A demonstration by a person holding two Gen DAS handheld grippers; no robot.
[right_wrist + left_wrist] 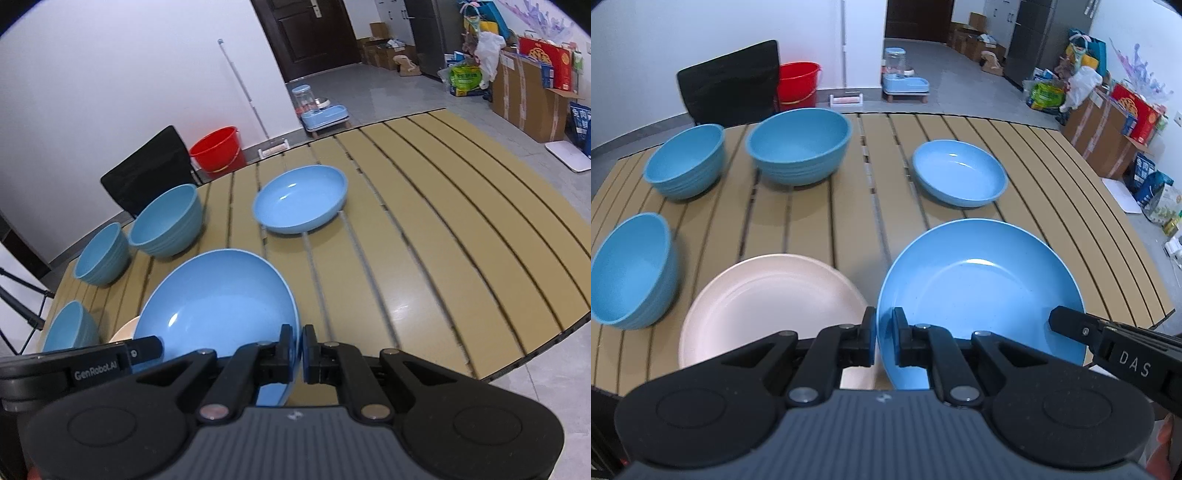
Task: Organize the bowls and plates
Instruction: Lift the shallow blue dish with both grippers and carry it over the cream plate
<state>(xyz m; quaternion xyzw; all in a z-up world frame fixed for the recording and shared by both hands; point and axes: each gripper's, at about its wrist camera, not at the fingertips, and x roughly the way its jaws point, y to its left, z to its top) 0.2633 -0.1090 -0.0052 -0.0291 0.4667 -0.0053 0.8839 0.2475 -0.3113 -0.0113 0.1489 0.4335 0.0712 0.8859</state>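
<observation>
You have the slatted table (871, 221) spread with dishes, and the big blue plate (979, 288) is the one in play: it hangs tilted above the table at the near edge, pinched on opposite sides of its rim so its weight is shared and it cannot swing. Just beside it on the left lies the pink plate (768, 295), flat on the slats, probably the base for a plate stack. Behind, the large blue bowl (799, 144) and two smaller blue bowls (685, 158) sit grouped at the left, with the shallow blue dish (958, 171) apart on the right.

Your left gripper (884, 328) is closed almost fully, its pads clamping the plate's left rim. Your right gripper (297, 341) is likewise squeezed tight on the right rim, only the thin edge between its pads.
</observation>
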